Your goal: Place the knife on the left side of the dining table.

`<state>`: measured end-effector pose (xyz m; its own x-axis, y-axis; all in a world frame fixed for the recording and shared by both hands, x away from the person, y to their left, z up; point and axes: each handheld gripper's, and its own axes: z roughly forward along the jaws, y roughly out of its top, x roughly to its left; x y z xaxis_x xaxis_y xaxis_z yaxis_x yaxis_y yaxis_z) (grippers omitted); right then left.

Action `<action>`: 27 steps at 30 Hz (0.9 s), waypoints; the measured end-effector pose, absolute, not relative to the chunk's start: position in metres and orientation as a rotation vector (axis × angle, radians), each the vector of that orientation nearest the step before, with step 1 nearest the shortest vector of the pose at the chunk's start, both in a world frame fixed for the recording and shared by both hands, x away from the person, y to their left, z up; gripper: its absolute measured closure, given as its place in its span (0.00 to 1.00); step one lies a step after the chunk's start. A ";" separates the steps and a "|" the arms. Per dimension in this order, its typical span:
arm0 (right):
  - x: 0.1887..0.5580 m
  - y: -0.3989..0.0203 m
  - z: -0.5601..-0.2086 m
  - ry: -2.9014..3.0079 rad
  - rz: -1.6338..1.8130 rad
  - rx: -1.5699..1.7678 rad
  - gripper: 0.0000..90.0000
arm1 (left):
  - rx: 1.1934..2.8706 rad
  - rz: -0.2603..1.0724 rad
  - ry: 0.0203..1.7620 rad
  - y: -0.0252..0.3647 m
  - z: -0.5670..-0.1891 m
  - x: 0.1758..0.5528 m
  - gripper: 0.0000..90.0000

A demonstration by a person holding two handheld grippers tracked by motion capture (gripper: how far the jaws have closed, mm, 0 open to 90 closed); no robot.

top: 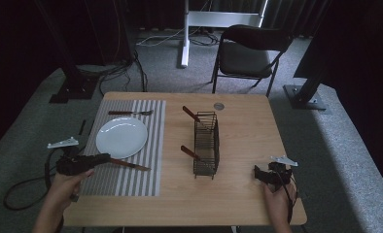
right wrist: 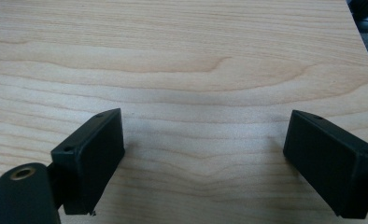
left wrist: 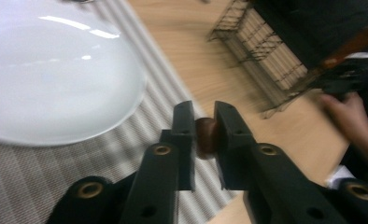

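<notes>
A knife (top: 131, 165) with a brown handle lies slanted on the striped placemat (top: 146, 182), just right of the white plate (top: 121, 137). My left gripper (top: 104, 158) is shut on the handle's end; in the left gripper view the brown handle (left wrist: 205, 137) sits pinched between the two jaws of the left gripper (left wrist: 204, 122). A fork (top: 130, 113) lies beyond the plate. My right gripper (top: 258, 173) rests near the table's front right corner. In its own view the right gripper (right wrist: 205, 154) is open wide over bare wood (right wrist: 196, 70).
A black wire basket (top: 206, 143) stands mid-table with two brown-handled utensils (top: 191, 114) (top: 189, 152) sticking out. A small round disc (top: 219, 106) lies near the far edge. A folding chair (top: 250, 51) stands behind the table.
</notes>
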<state>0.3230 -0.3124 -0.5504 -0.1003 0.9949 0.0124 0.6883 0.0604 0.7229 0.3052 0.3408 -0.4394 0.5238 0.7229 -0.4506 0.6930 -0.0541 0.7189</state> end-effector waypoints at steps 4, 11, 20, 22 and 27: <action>0.323 -0.312 -0.550 1.843 0.800 1.676 0.13 | 1.741 0.019 1.215 0.349 -0.448 0.305 0.87; 0.323 -0.312 -0.550 1.844 0.799 1.676 0.13 | 1.728 0.033 1.328 0.360 -0.465 0.307 0.80; 0.323 -0.312 -0.550 1.844 0.800 1.677 0.13 | 1.699 -0.007 1.436 0.371 -0.490 0.313 0.72; 0.323 -0.312 -0.550 1.843 0.800 1.677 0.13 | 1.708 0.001 1.449 0.371 -0.494 0.314 0.70; 0.323 -0.312 -0.550 1.843 0.800 1.677 0.13 | 1.749 0.059 1.495 0.365 -0.501 0.317 0.62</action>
